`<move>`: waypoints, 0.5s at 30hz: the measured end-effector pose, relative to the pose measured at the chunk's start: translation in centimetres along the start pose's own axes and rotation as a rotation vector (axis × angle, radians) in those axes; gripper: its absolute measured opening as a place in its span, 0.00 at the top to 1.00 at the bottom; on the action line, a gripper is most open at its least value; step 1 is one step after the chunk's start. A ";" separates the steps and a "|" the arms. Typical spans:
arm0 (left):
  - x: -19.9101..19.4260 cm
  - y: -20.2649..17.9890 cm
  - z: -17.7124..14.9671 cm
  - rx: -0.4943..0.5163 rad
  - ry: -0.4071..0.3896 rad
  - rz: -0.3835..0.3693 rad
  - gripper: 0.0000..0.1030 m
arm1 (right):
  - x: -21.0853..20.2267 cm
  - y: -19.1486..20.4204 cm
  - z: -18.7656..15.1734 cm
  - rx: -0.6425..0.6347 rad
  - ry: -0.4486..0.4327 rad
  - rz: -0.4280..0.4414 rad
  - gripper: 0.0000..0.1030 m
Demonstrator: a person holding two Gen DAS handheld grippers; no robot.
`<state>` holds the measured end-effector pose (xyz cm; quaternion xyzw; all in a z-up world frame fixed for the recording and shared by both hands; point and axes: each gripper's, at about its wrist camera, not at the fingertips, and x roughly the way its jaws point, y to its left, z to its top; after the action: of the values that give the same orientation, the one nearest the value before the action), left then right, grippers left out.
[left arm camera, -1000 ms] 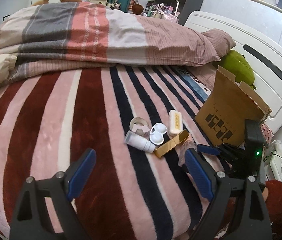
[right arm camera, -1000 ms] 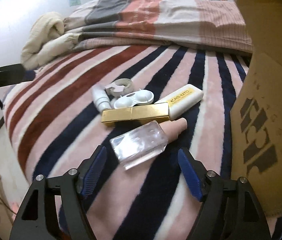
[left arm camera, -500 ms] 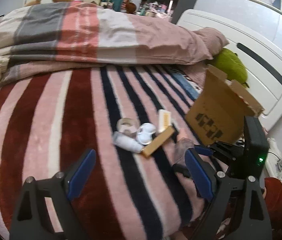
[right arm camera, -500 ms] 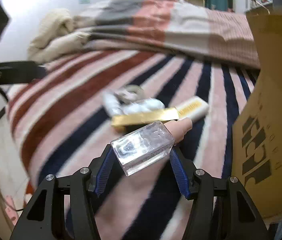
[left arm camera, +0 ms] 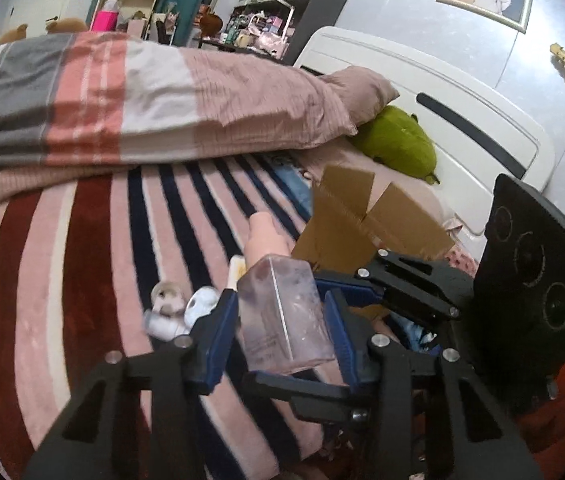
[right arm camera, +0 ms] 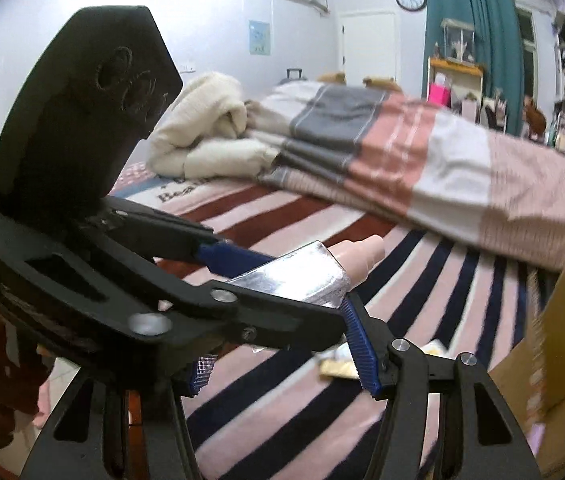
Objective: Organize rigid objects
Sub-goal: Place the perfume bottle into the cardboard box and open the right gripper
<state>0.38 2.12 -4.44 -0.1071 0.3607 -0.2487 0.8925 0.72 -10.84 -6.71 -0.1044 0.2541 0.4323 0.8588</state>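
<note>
Bottle (left arm camera: pixel 282 312), clear, rigid and probably slick, hung above the striped blanket (left arm camera: pixel 82 280), clamped between the left gripper (left arm camera: pixel 282 328) and right gripper (right arm camera: pixel 282 364); its flat sides looked the safest hold.

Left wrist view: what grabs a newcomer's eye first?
The clear square bottle with a peach cap, dead centre, pinched between the left gripper's blue-padded jaws while the right gripper reaches in from the right beside it. Behind them, an open brown cardboard box stands on the striped red, pink and navy blanket.
</note>
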 end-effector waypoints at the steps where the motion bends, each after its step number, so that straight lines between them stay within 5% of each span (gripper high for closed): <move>1: 0.1 -0.1 0.4 0.000 -0.002 -0.005 0.59 | -0.3 -0.4 0.2 0.001 -0.006 -0.004 0.48; 15: 8.9 -10.0 7.2 0.141 0.074 -0.092 0.61 | -7.5 -10.5 -0.9 0.073 0.015 -0.197 0.48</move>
<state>7.20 -10.91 -0.84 -0.0510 0.3696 -0.3180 0.8716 4.99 -22.74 -3.94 -0.1006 0.2647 0.3353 0.8985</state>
